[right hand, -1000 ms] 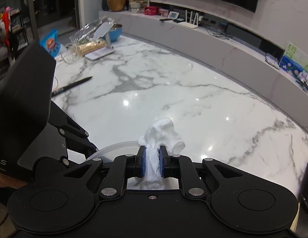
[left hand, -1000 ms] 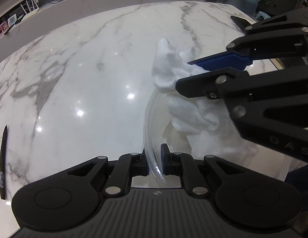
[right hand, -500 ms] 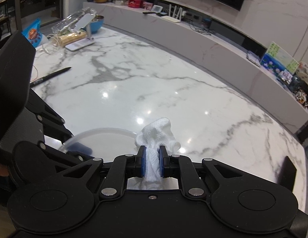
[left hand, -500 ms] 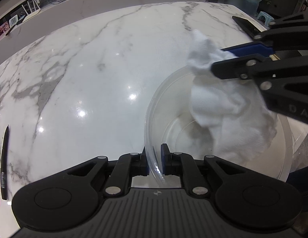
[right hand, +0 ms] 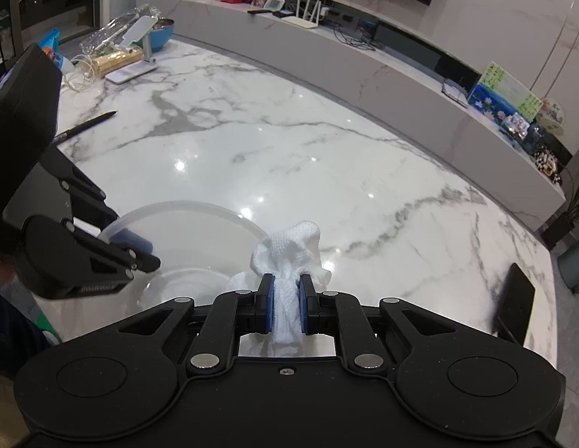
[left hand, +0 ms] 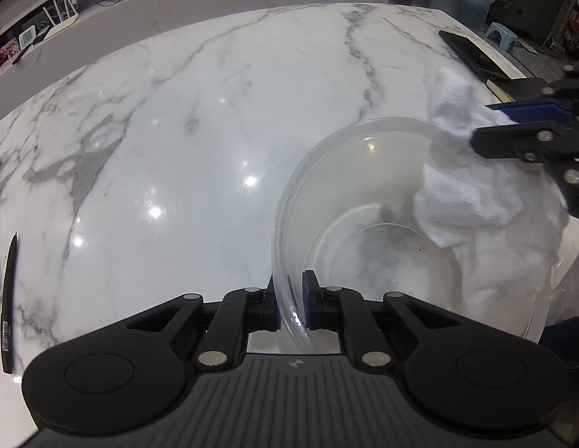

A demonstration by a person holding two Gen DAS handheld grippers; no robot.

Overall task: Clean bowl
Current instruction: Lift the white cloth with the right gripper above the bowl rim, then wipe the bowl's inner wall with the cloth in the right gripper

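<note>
A clear plastic bowl (left hand: 349, 186) sits at the near edge of a white marble table (left hand: 177, 130). My left gripper (left hand: 292, 298) is shut on the bowl's near rim. My right gripper (right hand: 285, 306) is shut on a crumpled white cloth (right hand: 289, 257). In the left wrist view the cloth (left hand: 483, 216) hangs over the bowl's right side, partly inside it, with the right gripper (left hand: 513, 123) above the right rim. The bowl (right hand: 184, 239) and left gripper (right hand: 136, 250) show at left in the right wrist view. Grey smudges mark the bowl's bottom.
A black pen (left hand: 7, 298) lies at the table's left edge. A black phone (right hand: 513, 302) lies at the right edge. A phone stand, blue bowl and wrapped items (right hand: 128, 52) sit at the far left corner. A long counter (right hand: 364, 59) runs behind.
My right gripper has carried the cloth from over the bowl's left middle across to its right side, uncovering the bowl's inside. The left gripper has held the rim without moving.
</note>
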